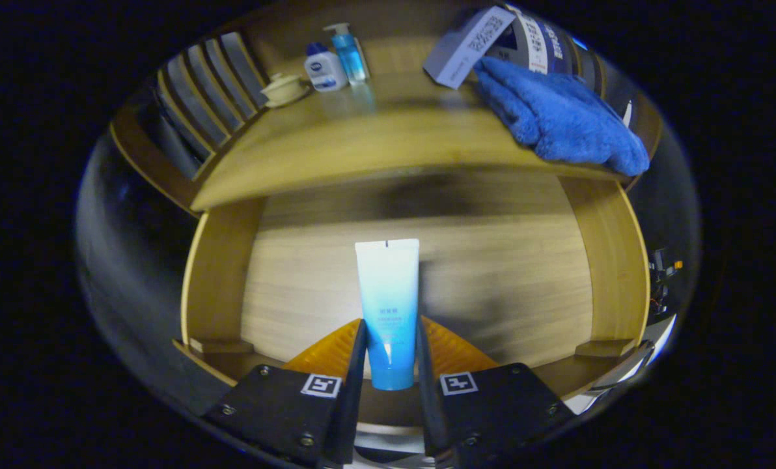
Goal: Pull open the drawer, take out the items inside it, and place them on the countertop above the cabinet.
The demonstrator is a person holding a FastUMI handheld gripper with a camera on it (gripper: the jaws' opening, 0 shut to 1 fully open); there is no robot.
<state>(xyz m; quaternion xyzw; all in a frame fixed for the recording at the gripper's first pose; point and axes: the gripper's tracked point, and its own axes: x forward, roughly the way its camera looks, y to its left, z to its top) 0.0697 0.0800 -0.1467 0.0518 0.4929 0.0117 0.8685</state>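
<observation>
Upper left: white lotion bottle [325, 68] and blue pump bottle [349, 51] on the countertop [362, 140]. Centre: gripper [391, 348] clamped on a blue-white tube [388, 299], both fingers pressing it, above the open drawer [492, 286]. Upper right: blue towel [557, 117], grey box [467, 45].

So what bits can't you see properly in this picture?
- Tube, gripper view: its lower sides are covered by the gripper fingers pressing on it, and its print is too small to make out.
- Drawer: the front edge is hidden behind the gripper body.
- Boxes on the countertop: partly covered by the blue towel.
- Countertop's near edge: blurred.
</observation>
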